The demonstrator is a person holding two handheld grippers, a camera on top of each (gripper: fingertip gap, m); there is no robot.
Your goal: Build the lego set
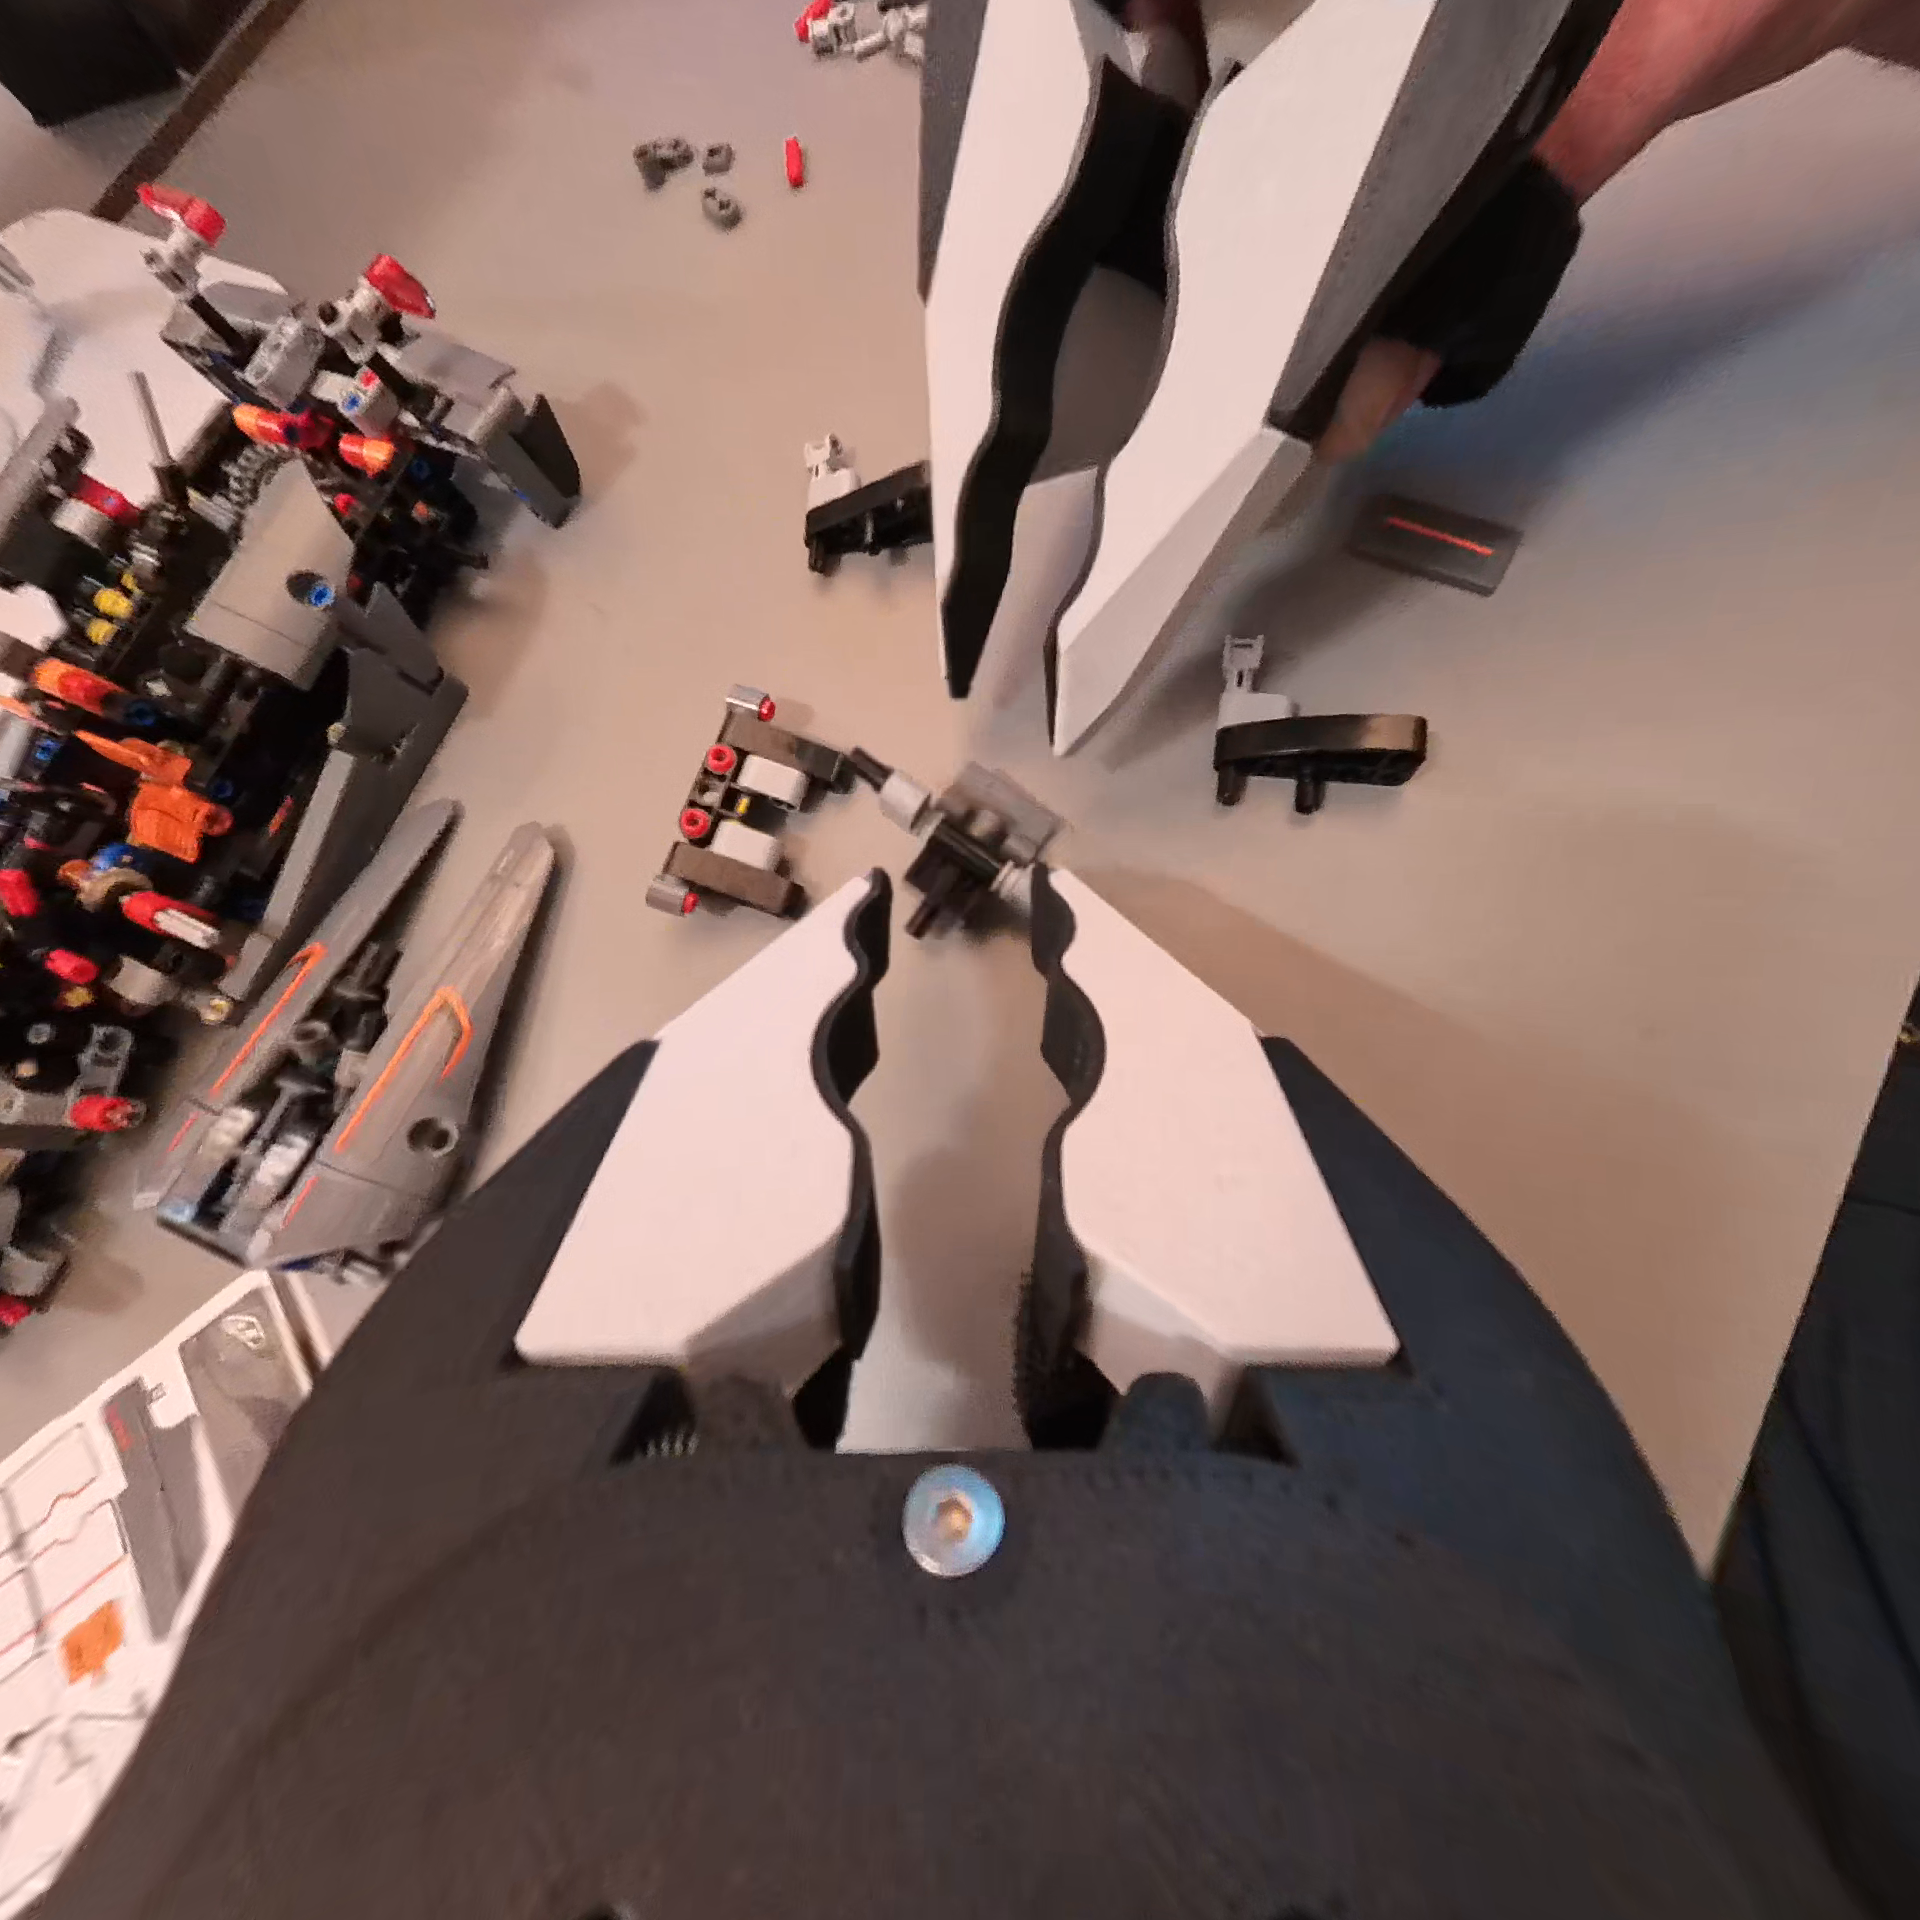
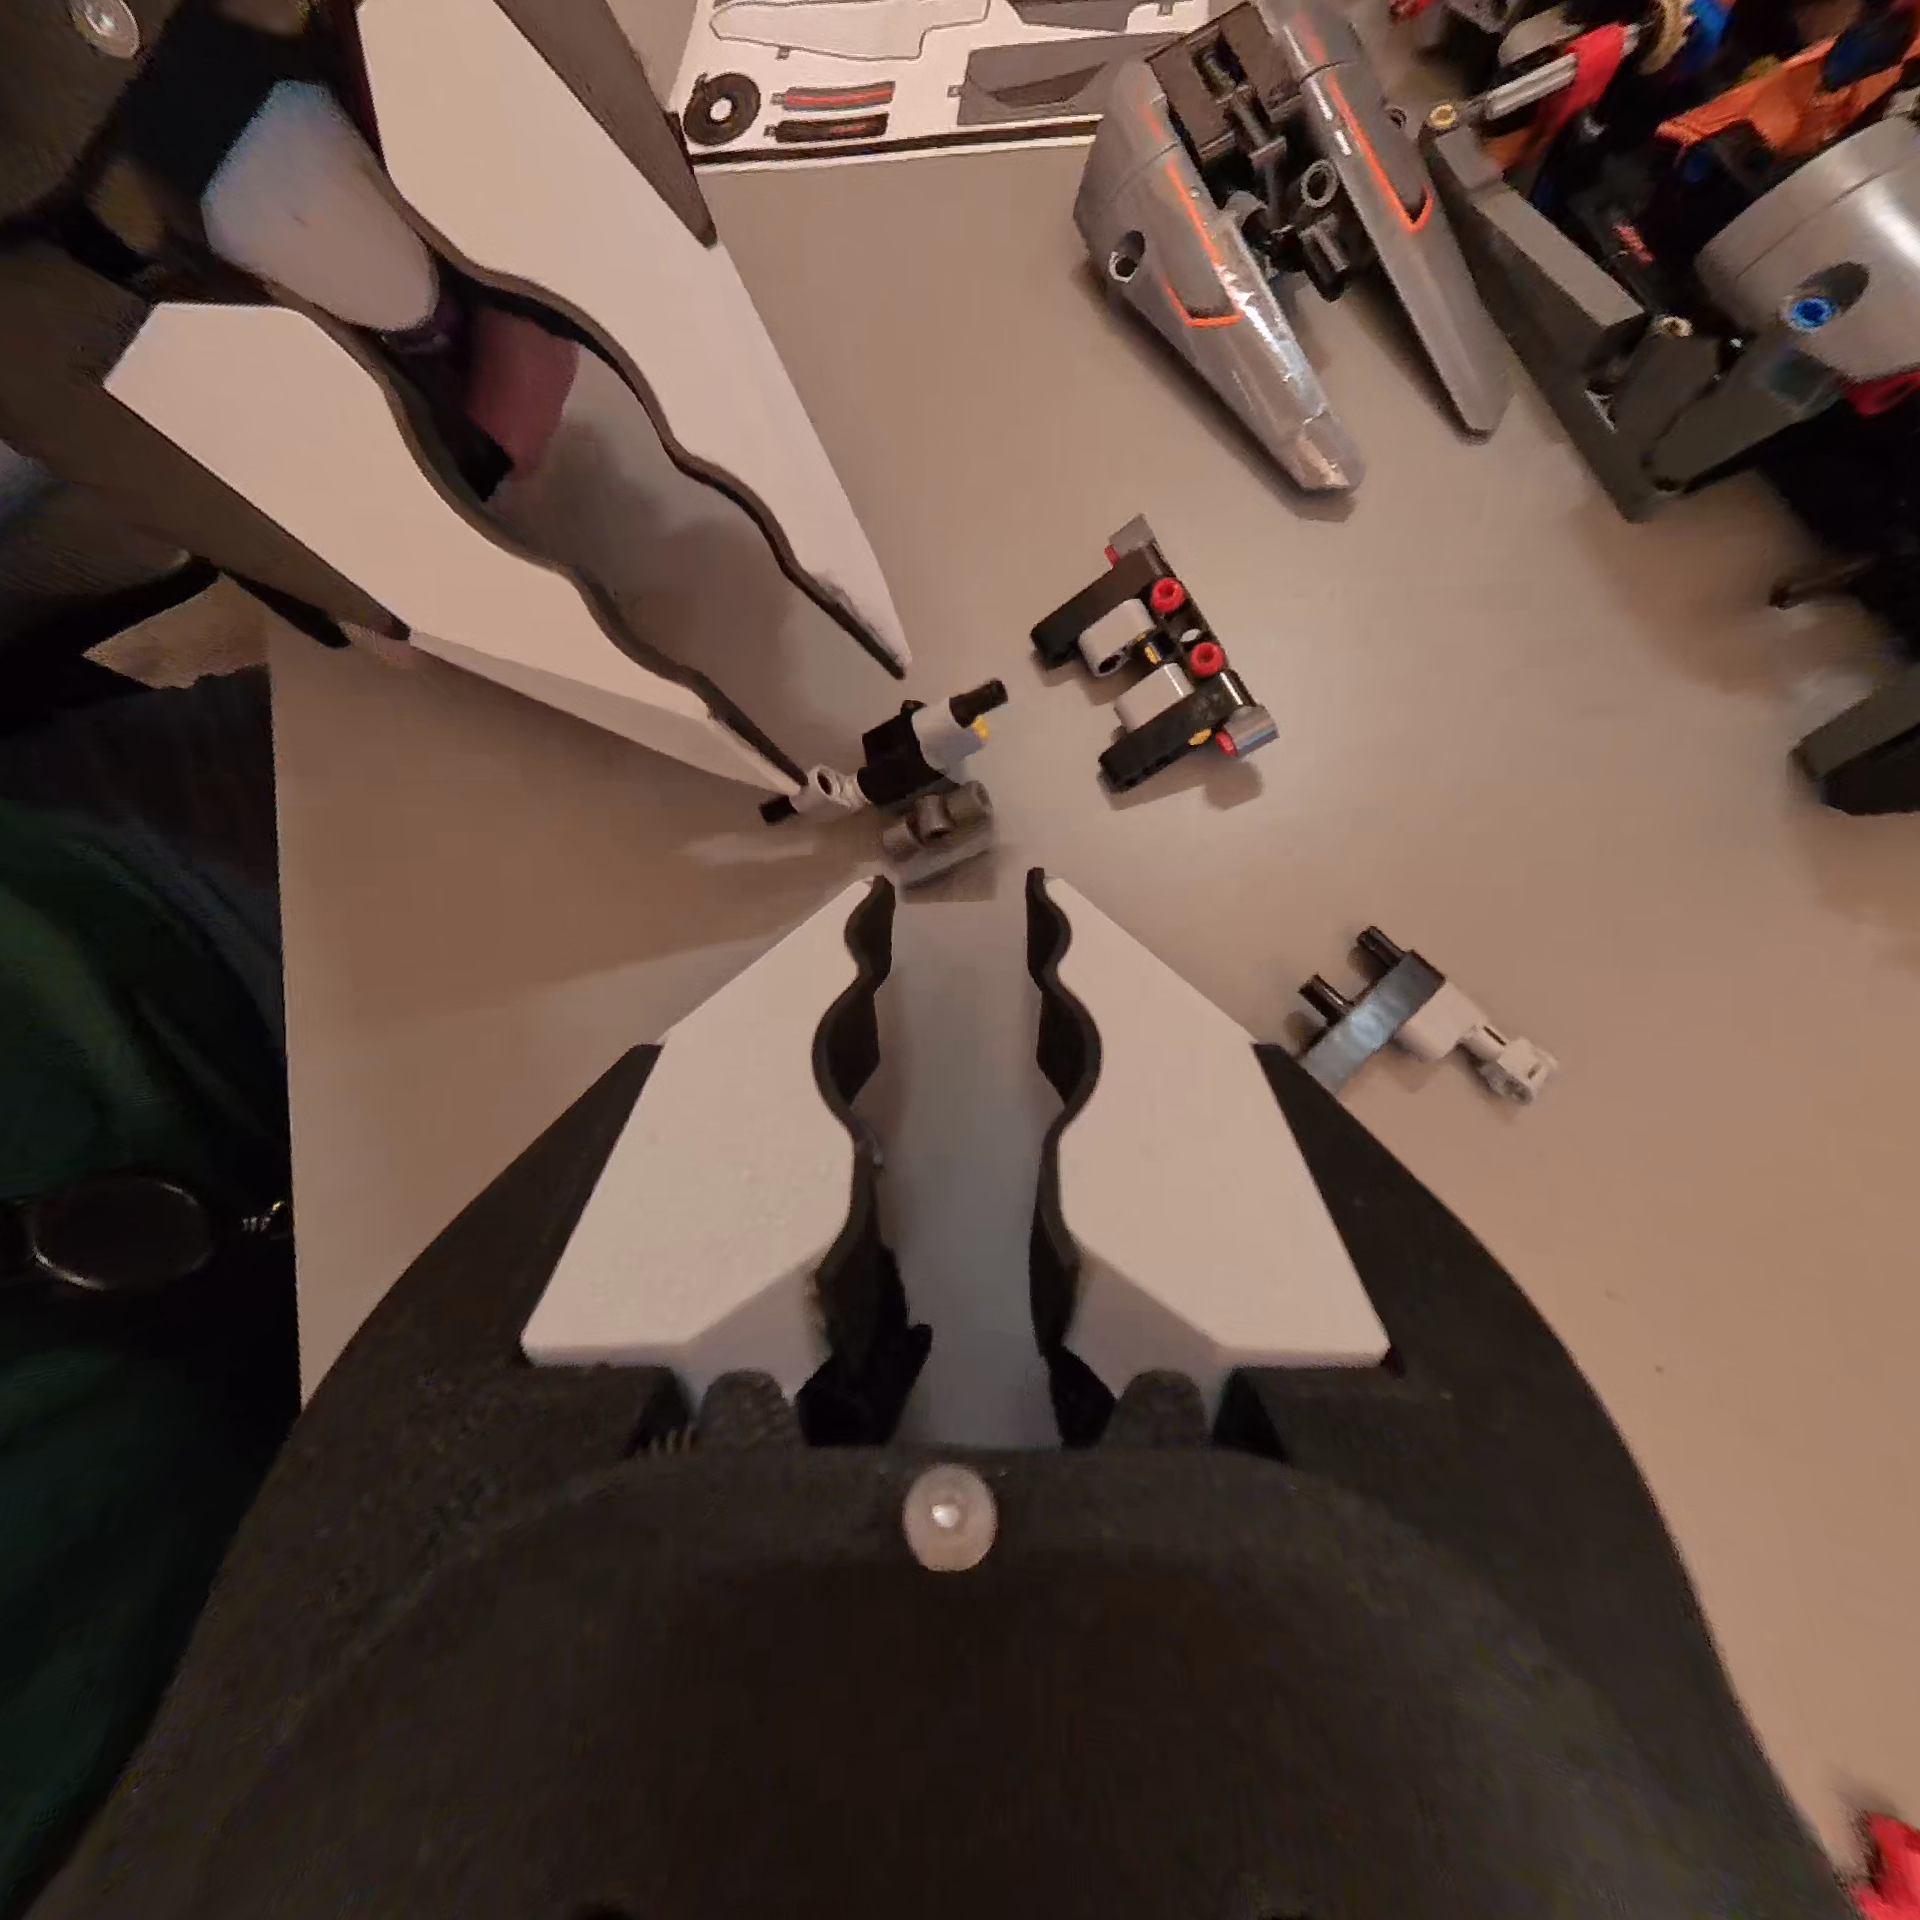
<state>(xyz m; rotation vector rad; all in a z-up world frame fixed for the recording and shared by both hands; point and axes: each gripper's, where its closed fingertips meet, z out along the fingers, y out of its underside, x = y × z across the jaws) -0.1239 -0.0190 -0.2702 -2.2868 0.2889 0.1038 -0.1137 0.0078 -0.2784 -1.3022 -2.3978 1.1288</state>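
A small black and grey Lego sub-assembly [image 1: 971, 831] lies on the grey table [image 1: 1455, 1039] just ahead of my left gripper [image 1: 961, 888]. That gripper is open, with its fingertips on either side of the near end of the piece. In the right wrist view the same piece [image 2: 920, 769] lies just beyond my right gripper [image 2: 958, 883], which is open and empty. The left gripper [image 2: 836, 732] comes in from the upper left there, its lower fingertip at the piece's white pin end. The right gripper [image 1: 1013, 717] hangs open above the piece in the left wrist view.
A black frame with red pins [image 1: 743, 800] [image 2: 1153, 665] lies beside the piece. Two black liftarms with grey connectors [image 1: 1314, 732] [image 1: 862, 509] lie nearby. The large model [image 1: 208, 623], a grey pointed panel [image 1: 364, 1081] [image 2: 1236, 281] and the instruction booklet [image 1: 104, 1538] fill one side. Left and right tips are no more than a few centimetres apart. Left tips and right tips are each some 15 cm from the large model [image 1: 208, 623]. It is also in sight in the right wrist view [image 2: 1874, 150].
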